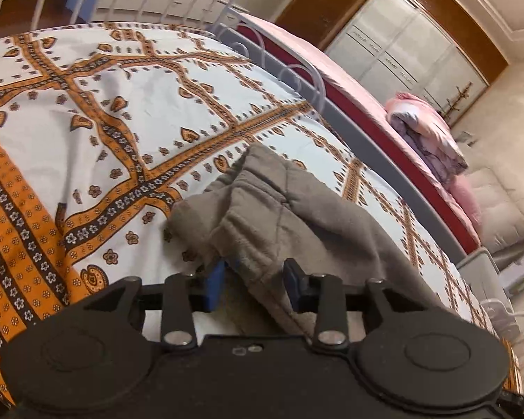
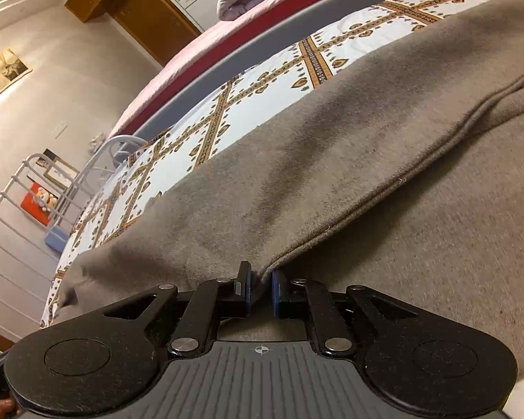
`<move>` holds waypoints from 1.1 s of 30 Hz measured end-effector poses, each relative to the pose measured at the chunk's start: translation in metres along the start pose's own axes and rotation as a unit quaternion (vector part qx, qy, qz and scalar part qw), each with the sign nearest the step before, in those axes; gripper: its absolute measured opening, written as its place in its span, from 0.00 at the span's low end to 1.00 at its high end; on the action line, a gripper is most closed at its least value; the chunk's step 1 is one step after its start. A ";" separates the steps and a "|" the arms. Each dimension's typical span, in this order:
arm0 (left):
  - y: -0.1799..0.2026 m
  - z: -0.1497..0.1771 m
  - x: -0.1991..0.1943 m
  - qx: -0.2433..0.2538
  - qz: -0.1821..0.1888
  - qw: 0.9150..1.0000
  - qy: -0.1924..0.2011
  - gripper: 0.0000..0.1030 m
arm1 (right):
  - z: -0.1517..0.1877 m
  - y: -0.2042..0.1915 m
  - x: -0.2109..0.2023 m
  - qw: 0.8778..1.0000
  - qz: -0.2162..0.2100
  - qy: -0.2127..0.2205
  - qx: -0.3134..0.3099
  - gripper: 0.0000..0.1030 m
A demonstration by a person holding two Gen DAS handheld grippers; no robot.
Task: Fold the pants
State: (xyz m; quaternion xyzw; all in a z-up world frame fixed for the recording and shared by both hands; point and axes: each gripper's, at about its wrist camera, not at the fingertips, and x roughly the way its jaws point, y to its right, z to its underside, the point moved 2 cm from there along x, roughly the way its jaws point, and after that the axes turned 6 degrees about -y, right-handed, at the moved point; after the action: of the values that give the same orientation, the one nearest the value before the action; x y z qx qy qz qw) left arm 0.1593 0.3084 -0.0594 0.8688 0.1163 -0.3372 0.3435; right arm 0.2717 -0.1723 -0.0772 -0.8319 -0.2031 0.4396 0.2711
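grey pants [image 2: 332,146], soft, thick and limp, are pinched at a seamed edge by the right gripper [image 2: 261,288]; the left gripper [image 1: 255,284] is closed on bunched cloth, so sagging is expected.

Pants [image 2: 332,146]: matt grey fleecy cloth, slightly napped. Bedsheet [image 1: 150,104]: smooth printed cotton-like cloth. Grippers' [image 2: 261,288] bodies matt black plastic, pads [image 1: 213,284] blue, probably rubbery. Bed rail [image 1: 349,122] painted metal.

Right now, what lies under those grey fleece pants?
The grey fleece pants lie on a white bedsheet with orange patterned bands, which shows all around them. What the sheet looks like directly beneath the fabric is covered.
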 end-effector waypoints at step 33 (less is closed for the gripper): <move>-0.022 -0.025 -0.003 0.001 0.002 1.000 0.010 0.26 | 0.041 -0.032 0.005 0.997 0.015 -0.009 -0.073 0.05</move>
State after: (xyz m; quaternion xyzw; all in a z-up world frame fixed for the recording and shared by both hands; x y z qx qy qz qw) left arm 0.1602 0.3416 -0.0550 0.8726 0.1179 -0.3280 0.3423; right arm 0.2371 -0.1338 -0.0797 -0.8483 -0.2246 0.4355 0.2005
